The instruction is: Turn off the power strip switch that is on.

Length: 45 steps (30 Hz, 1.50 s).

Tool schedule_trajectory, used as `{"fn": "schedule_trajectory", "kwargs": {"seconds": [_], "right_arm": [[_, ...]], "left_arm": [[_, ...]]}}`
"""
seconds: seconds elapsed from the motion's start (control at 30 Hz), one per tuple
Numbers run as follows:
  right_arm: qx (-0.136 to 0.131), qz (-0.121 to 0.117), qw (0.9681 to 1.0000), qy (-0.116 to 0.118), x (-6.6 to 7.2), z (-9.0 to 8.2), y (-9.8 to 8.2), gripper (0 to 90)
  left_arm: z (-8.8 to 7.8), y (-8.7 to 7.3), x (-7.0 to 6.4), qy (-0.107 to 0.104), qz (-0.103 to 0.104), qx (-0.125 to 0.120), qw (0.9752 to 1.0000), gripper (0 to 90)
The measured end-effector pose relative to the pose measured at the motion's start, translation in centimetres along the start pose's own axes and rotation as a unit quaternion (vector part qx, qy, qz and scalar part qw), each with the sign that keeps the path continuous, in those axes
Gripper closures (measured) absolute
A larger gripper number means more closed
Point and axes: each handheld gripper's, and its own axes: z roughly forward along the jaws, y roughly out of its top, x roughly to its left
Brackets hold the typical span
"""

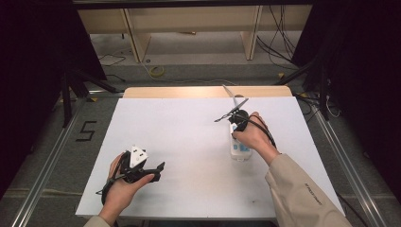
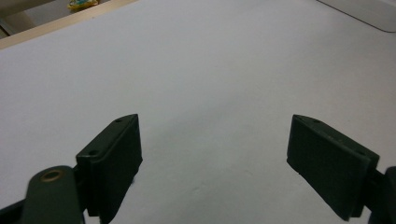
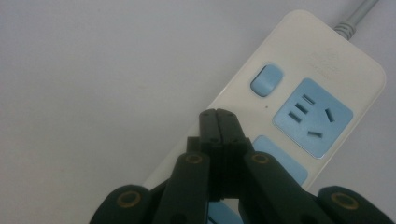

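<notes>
A white power strip [image 1: 240,150] with blue sockets lies on the white table top [image 1: 189,137], right of centre, and its grey cable [image 1: 228,94] runs off toward the back. My right gripper [image 1: 236,126] is held over the strip's cable end. In the right gripper view the strip [image 3: 299,70] shows a blue switch [image 3: 266,80] and a blue socket [image 3: 312,116]. The right gripper [image 3: 217,114] is shut with nothing between its jaws, its tips just below the switch; whether they touch the strip I cannot tell. My left gripper [image 1: 158,171] rests at the front left, open and empty [image 2: 214,120].
The wooden table edge [image 1: 189,91] shows behind the white sheet. Beyond it the floor holds loose cables [image 1: 156,71] and shelf legs. Metal rails [image 1: 47,156] run along both sides of the table, and dark curtains [image 1: 28,71] hang left and right.
</notes>
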Motion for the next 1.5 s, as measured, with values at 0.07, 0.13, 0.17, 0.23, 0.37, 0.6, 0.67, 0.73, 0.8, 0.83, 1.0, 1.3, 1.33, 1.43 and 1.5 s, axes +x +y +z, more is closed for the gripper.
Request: {"fn": "schedule_trajectory", "kwargs": {"seconds": [0.07, 0.13, 0.17, 0.23, 0.37, 0.6, 0.67, 0.73, 0.8, 0.83, 1.0, 1.3, 1.33, 1.43, 1.5], "right_arm": [[0.003, 0.005, 1.0, 0.004, -0.1, 0.0, 0.1, 90.0], [0.011, 0.006, 0.9999, 0.005, -0.1, 0.0, 0.2, 90.0], [0.014, 0.008, 0.9998, 0.006, -0.1, 0.0, 0.4, 90.0], [0.026, 0.009, 0.9996, 0.007, -0.2, 0.0, 0.7, 90.0], [0.038, 0.01, 0.9992, 0.001, 0.0, 0.1, 1.0, 90.0], [0.044, 0.01, 0.999, 0.007, -0.1, 0.1, 1.0, 90.0], [0.046, 0.018, 0.9987, 0.014, -0.3, 0.1, 1.0, 90.0], [0.05, 0.022, 0.9983, 0.017, -0.4, 0.1, 1.1, 90.0], [0.056, 0.018, 0.9982, 0.013, -0.3, 0.1, 1.3, 90.0], [0.057, 0.017, 0.9982, 0.011, -0.2, 0.2, 1.4, 90.0], [0.069, 0.018, 0.9974, 0.008, -0.2, 0.2, 1.7, 90.0], [0.081, 0.022, 0.9964, 0.012, -0.4, 0.4, 2.1, 90.0], [0.081, 0.023, 0.9964, 0.012, -0.4, 0.4, 2.0, 90.0], [0.081, 0.021, 0.9964, 0.01, -0.3, 0.4, 2.1, 90.0], [0.082, 0.021, 0.9964, 0.008, -0.2, 0.4, 2.1, 90.0]], "left_arm": [[0.0, 0.0, 0.0, -0.001, -0.001, 0.001, 1.0, 17.6], [0.1, 0.0, 0.0, -0.001, 0.0, 0.001, 1.0, 17.6], [0.1, 0.0, 0.0, -0.001, 0.0, 0.001, 1.0, 17.6], [0.1, 0.0, 0.0, -0.001, 0.0, 0.001, 1.0, 17.6], [0.0, 0.0, 0.0, -0.001, 0.0, 0.001, 1.0, 17.6], [0.0, 0.0, -0.1, 0.0, 0.0, 0.0, 1.0, 17.6], [0.0, 0.0, -0.1, -0.001, 0.001, 0.001, 1.0, 17.7], [0.0, 0.0, -0.1, -0.001, 0.001, 0.001, 1.0, 17.7], [0.0, 0.0, -0.1, -0.001, 0.001, 0.0, 1.0, 17.7], [0.0, 0.0, -0.1, -0.001, 0.001, 0.001, 1.0, 17.7], [0.0, 0.0, -0.1, -0.001, 0.003, -0.001, 1.0, 17.8], [0.1, 0.0, -0.2, -0.002, 0.004, 0.0, 1.0, 17.9], [0.0, 0.0, -0.2, -0.002, 0.004, 0.0, 1.0, 17.9], [0.1, 0.1, -0.2, -0.002, 0.004, 0.0, 1.0, 17.9], [0.1, 0.0, -0.2, -0.002, 0.005, 0.001, 1.0, 18.0]]}}
